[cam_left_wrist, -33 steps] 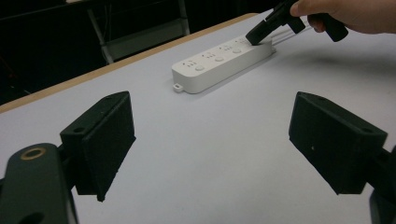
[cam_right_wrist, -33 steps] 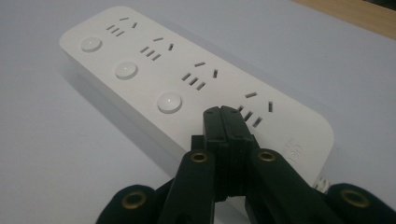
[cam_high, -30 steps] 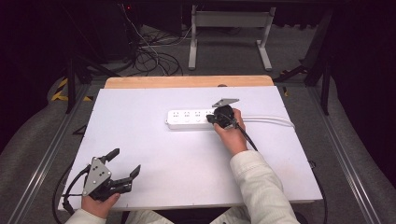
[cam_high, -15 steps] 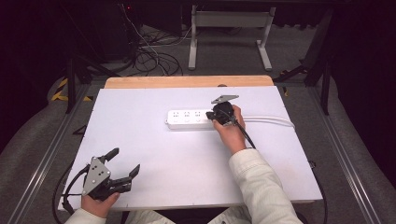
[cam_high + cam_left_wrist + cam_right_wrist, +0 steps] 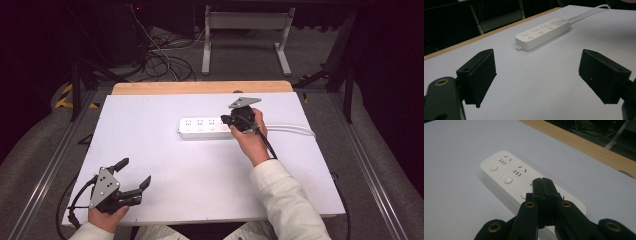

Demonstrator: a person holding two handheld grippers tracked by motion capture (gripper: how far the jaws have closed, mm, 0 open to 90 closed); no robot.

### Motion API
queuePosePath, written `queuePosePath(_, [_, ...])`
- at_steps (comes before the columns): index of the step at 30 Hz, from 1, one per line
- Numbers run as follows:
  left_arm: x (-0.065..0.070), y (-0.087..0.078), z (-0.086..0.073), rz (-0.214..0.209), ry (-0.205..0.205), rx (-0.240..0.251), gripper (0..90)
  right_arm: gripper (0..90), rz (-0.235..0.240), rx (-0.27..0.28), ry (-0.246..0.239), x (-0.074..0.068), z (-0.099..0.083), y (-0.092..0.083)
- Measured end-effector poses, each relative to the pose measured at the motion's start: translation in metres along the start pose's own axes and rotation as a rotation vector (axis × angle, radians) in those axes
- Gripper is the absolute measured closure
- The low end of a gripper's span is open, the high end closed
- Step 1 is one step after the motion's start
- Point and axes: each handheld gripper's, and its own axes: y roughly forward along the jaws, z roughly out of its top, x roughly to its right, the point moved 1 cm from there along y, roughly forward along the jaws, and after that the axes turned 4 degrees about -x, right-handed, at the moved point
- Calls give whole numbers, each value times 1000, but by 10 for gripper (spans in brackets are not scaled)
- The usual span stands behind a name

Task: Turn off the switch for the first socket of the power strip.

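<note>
- Dark floor with tangled cables and a metal frame lies beyond the white surface (image 5: 165, 150), which has a wooden strip along its far edge.
- On that surface lies a white power strip (image 5: 206, 127), lengthwise across the high view, with its white cord (image 5: 292, 129) running off to the right.
- Held in the person's right hand, the right gripper (image 5: 231, 120) has its jaws pressed together with nothing between them.
- In the right gripper view its closed tips (image 5: 543, 185) sit directly over the power strip (image 5: 506, 178), just above a round button; whether they touch cannot be told.
- Two more sockets with their buttons lie ahead of those tips and to their left.
- At the near left corner, well apart from the strip, the left gripper (image 5: 132, 172) is held with jaws spread wide, empty.
- In the left gripper view the power strip (image 5: 541, 33) lies far ahead, between the two jaws and beyond them.
</note>
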Motion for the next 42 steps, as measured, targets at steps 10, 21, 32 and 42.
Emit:
queuePosePath(10, [1,1,0,-4,2,-3,151,900,6,29,-17,-4,4,-15])
queuePosePath(21, [0,0,0,2,8,-4,150,599,41,71,-14,-5,4,-29])
queuePosePath(32, [1,0,1,1,3,-1,150,458,88,114,-46,-14,2,-58])
queuePosePath(42, [2,-1,1,2,-2,0,150,320,151,144,-32,-17,-16,-95])
